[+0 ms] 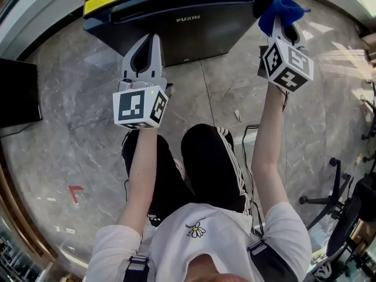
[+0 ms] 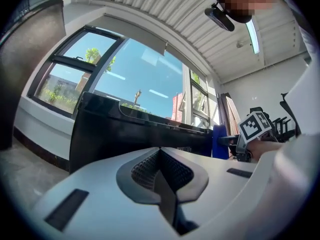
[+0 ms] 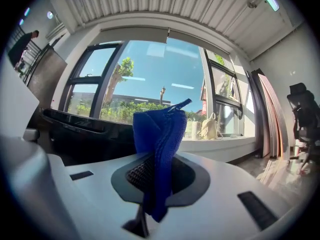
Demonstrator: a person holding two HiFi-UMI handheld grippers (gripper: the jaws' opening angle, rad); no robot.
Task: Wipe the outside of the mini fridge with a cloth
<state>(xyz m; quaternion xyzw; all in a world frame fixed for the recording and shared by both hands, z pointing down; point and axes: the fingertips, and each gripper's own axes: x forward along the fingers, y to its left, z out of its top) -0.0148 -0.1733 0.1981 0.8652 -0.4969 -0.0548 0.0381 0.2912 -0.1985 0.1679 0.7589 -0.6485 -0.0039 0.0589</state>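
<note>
Grey marble-pattern tile covers the floor (image 1: 70, 116), with grout lines running under the mini fridge (image 1: 176, 16) and a small red arrow mark (image 1: 75, 194) at the lower left. The fridge is a dark, glossy unit standing directly on the floor, with a yellow label (image 1: 101, 0) on its top left corner and the lettering "FUXIN" on its front.

Left tongs (image 1: 151, 40) are held in front of the fridge door, clear of it. The left gripper view shows them clenched together with nothing between them (image 2: 160, 151).

Right tongs (image 1: 282, 25) are at the fridge's front right corner and are clamped on a blue cloth (image 1: 281, 12). The right gripper view shows the cloth (image 3: 160, 134) standing bunched upright out of the pads. From the left gripper view the cloth (image 2: 219, 141) sits just beside the fridge's right edge; whether it touches cannot be told.

The room has a large window (image 3: 150, 69) showing blue sky and trees, a slatted ceiling (image 3: 200, 4), and a pale sill (image 3: 235, 144) carrying a small bag (image 3: 210, 126). A chair base (image 1: 335, 187) stands at the right, and thin cables (image 1: 249, 140) lie on the tile by the person's knee.
</note>
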